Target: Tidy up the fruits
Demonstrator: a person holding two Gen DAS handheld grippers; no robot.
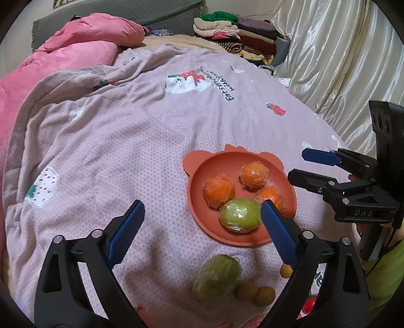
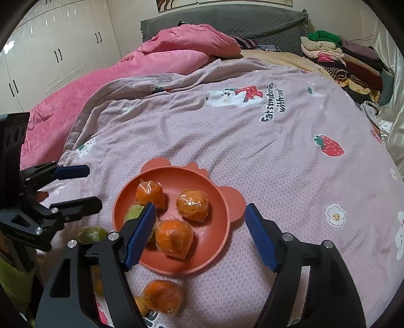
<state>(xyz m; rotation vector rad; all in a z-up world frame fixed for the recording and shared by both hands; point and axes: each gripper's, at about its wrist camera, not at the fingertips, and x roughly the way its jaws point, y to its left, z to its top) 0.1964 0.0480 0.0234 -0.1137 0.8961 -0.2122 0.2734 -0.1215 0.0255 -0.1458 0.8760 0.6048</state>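
Note:
A terracotta plate (image 1: 199, 164) (image 2: 233, 199) lies on the lilac bedspread. It holds three film-wrapped oranges (image 1: 218, 191) (image 2: 174, 238) and a wrapped green fruit (image 1: 238, 214) (image 2: 133, 212). Nearer me on the bedspread lie a second green fruit (image 1: 216, 276) (image 2: 91, 234), a wrapped orange (image 2: 162, 296) and three small brown fruits (image 1: 263, 295). My left gripper (image 1: 202, 205) (image 2: 93, 186) hangs open at the plate's left edge, its right finger beside the green fruit, gripping nothing. My right gripper (image 2: 199, 208) (image 1: 298, 165) stands open over the plate, its pads clear of the oranges.
A crumpled pink quilt (image 2: 164, 58) covers the bed's far left. Folded clothes (image 2: 341, 55) are stacked at the far right by the grey headboard (image 2: 227, 20). A cream curtain (image 1: 341, 50) hangs along the right side. A red fruit (image 1: 309, 304) peeks out near the bottom edge.

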